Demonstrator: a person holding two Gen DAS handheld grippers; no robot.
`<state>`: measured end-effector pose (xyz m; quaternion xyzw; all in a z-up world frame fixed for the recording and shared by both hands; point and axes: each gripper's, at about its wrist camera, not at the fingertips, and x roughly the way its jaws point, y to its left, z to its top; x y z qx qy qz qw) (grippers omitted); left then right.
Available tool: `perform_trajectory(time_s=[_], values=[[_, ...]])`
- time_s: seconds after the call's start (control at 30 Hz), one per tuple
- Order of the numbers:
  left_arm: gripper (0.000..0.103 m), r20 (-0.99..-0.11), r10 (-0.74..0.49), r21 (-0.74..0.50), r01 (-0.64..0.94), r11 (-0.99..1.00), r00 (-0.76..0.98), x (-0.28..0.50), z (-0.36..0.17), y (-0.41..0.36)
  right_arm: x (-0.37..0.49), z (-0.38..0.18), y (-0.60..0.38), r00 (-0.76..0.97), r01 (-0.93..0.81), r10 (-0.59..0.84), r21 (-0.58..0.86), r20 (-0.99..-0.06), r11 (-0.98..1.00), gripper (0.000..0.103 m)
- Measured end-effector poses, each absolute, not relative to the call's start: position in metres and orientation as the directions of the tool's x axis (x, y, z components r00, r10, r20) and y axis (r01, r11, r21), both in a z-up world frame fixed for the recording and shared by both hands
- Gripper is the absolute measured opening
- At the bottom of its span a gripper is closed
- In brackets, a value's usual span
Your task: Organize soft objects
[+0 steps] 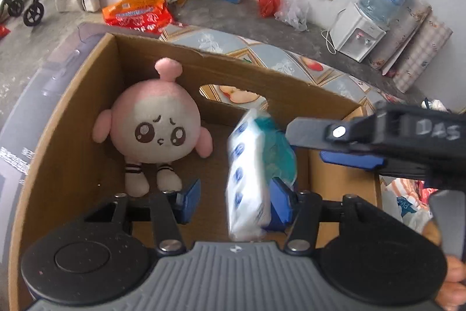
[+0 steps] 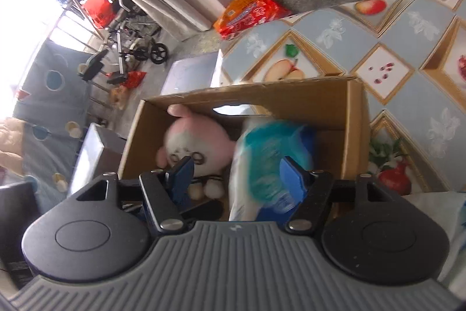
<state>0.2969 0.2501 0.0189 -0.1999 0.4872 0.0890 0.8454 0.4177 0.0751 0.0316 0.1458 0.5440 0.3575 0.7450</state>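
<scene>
A pink and white plush doll point(image 1: 157, 124) sits in the left part of an open cardboard box point(image 1: 72, 118). A white and teal tissue pack point(image 1: 256, 165) is blurred, upright in the box between both grippers. My left gripper point(image 1: 236, 200) is open over the box, the pack touching its right finger. My right gripper point(image 2: 236, 179) is open above the box point(image 2: 352, 130); the pack point(image 2: 262, 165) lies against its right finger, and the doll point(image 2: 198, 136) shows behind its left finger. The right gripper's body also shows in the left wrist view point(image 1: 378, 142).
The box stands on a table with a fruit-patterned cloth point(image 2: 407, 54). Beyond are an orange package point(image 1: 137, 12), bags on the floor, a water dispenser point(image 1: 361, 31), and a wheelchair point(image 2: 131, 42). A grey lid or board point(image 1: 26, 112) lies left of the box.
</scene>
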Motion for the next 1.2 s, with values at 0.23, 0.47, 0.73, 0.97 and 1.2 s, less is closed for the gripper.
perform_trajectory(time_s=[0.23,0.47,0.73,0.97,1.2], values=[[0.058,-0.859,-0.052,-0.227,-0.286,0.931,0.510,0.296,0.021,0.232,0.419,0.046,0.043,0.168,-0.376,0.776,0.688,-0.607,0.620,0.066],[0.058,-0.872,-0.074,-0.203,-0.221,0.954,0.484,0.312,0.010,0.203,0.385,0.067,-0.032,0.200,-0.408,0.840,0.737,-0.505,0.539,0.066],[0.056,-0.894,-0.057,-0.169,-0.216,0.962,0.444,0.324,-0.001,0.185,0.340,0.065,-0.155,0.322,-0.374,0.805,0.715,-0.498,0.591,0.066],[0.072,-0.843,-0.012,-0.177,-0.256,0.950,0.538,0.278,0.041,0.180,0.299,0.059,-0.268,0.487,-0.272,0.703,0.675,-0.518,0.685,0.066],[0.089,-0.729,-0.002,-0.176,-0.185,0.967,0.684,0.198,0.103,0.146,0.261,0.033,-0.333,0.527,-0.194,0.657,0.676,-0.539,0.711,0.066]])
